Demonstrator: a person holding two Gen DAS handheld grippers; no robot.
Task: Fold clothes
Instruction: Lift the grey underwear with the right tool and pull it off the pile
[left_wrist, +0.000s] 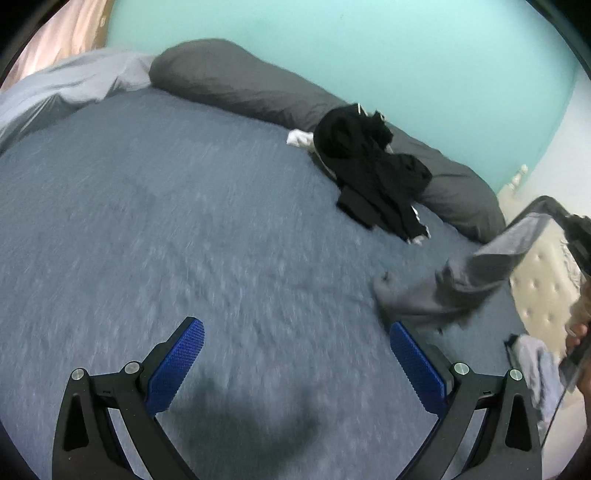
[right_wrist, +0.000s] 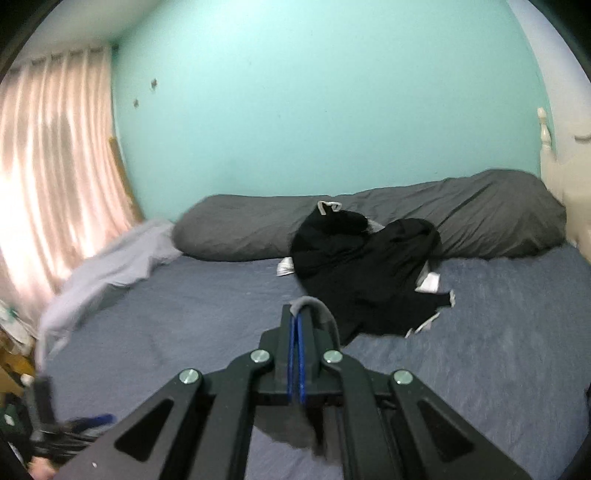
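In the left wrist view my left gripper (left_wrist: 295, 326) hangs open over the blue-grey bedspread (left_wrist: 184, 221), with nothing between its blue pads (left_wrist: 177, 365). To its right a grey garment (left_wrist: 476, 273) is lifted off the bed by one edge, its lower part still trailing on the cover. My right gripper (left_wrist: 543, 208) holds that edge. In the right wrist view the right gripper (right_wrist: 295, 314) is shut on the grey garment (right_wrist: 317, 308), which loops over the tips and hangs below. A pile of black clothes (right_wrist: 362, 273) (left_wrist: 369, 173) lies against the pillow.
A long dark grey pillow (right_wrist: 480, 218) runs along the turquoise wall. A crumpled pale grey sheet (right_wrist: 110, 273) lies at the bed's left end beside pink curtains (right_wrist: 55, 166). A cream headboard (left_wrist: 546, 288) and another pale cloth (left_wrist: 535, 365) are at the right edge.
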